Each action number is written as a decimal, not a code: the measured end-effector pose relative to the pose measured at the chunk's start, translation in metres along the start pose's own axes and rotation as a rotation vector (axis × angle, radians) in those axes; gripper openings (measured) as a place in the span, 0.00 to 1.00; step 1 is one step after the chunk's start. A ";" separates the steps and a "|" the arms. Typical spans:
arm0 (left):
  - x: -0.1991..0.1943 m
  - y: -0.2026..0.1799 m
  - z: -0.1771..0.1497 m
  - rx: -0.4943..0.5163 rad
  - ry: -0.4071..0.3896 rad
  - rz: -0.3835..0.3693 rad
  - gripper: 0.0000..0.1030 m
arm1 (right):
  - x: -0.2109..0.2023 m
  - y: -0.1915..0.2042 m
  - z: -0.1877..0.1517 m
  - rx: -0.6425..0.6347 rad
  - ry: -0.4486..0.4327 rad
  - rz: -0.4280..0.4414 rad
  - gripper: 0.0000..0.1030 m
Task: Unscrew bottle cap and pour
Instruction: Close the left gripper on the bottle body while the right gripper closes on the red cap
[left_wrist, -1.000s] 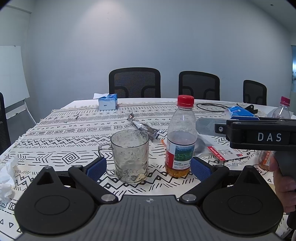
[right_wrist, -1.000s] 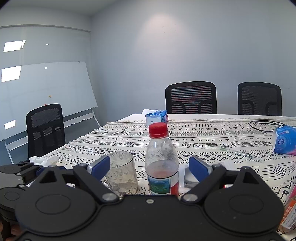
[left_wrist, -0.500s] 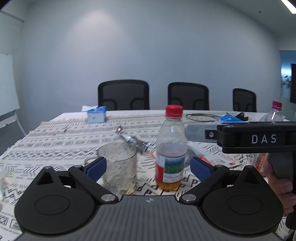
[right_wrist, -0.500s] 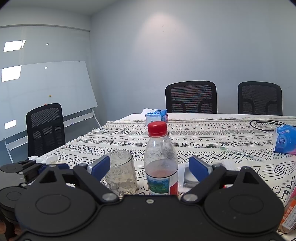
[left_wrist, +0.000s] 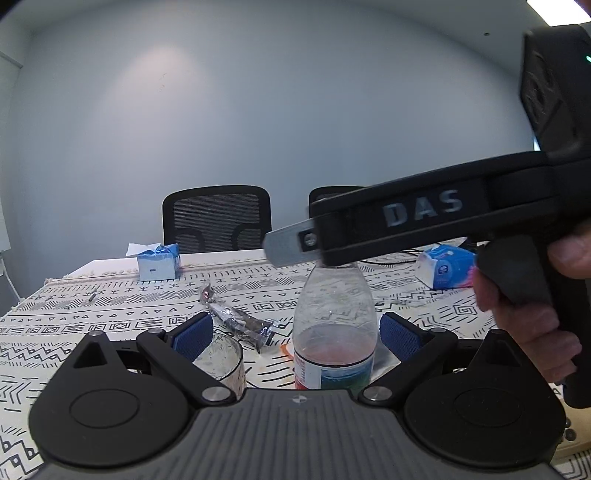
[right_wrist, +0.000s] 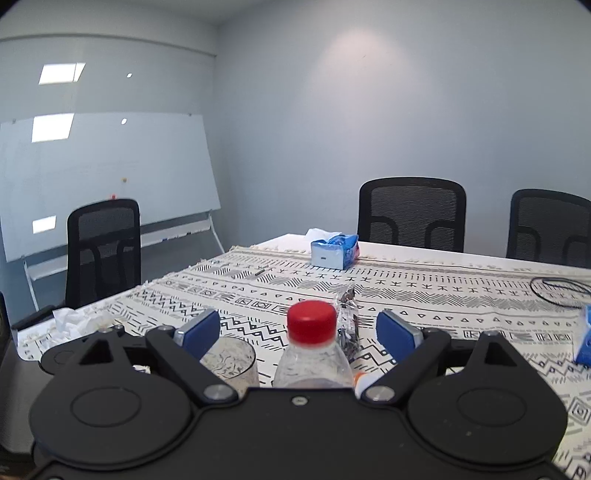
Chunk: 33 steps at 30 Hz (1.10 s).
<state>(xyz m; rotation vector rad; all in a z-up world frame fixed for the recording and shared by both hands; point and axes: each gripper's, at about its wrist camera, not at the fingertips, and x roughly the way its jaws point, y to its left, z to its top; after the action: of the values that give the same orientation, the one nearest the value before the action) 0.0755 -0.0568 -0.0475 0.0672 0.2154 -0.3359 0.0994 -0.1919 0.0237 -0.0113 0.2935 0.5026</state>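
The right gripper has moved up to the bottle's red cap; both grippers' fingers are wide apart, the left gripper low by the bottle.

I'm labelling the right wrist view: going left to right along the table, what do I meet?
Crumpled tissue → glass cup → bottle with red cap → black cable loop → blue packet at the right edge.
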 end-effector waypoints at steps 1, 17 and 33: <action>0.001 0.000 -0.002 -0.002 -0.002 -0.006 0.95 | 0.008 0.001 0.002 -0.016 0.012 -0.001 0.87; -0.004 -0.006 -0.016 0.035 -0.035 -0.048 0.95 | 0.028 0.020 -0.010 -0.082 0.017 -0.010 0.35; -0.008 -0.020 -0.024 0.059 -0.075 -0.123 0.95 | 0.004 -0.001 -0.012 -0.014 0.034 0.048 0.35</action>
<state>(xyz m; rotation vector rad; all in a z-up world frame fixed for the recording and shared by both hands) 0.0565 -0.0707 -0.0694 0.0997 0.1354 -0.4668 0.1002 -0.1913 0.0113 -0.0259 0.3239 0.5526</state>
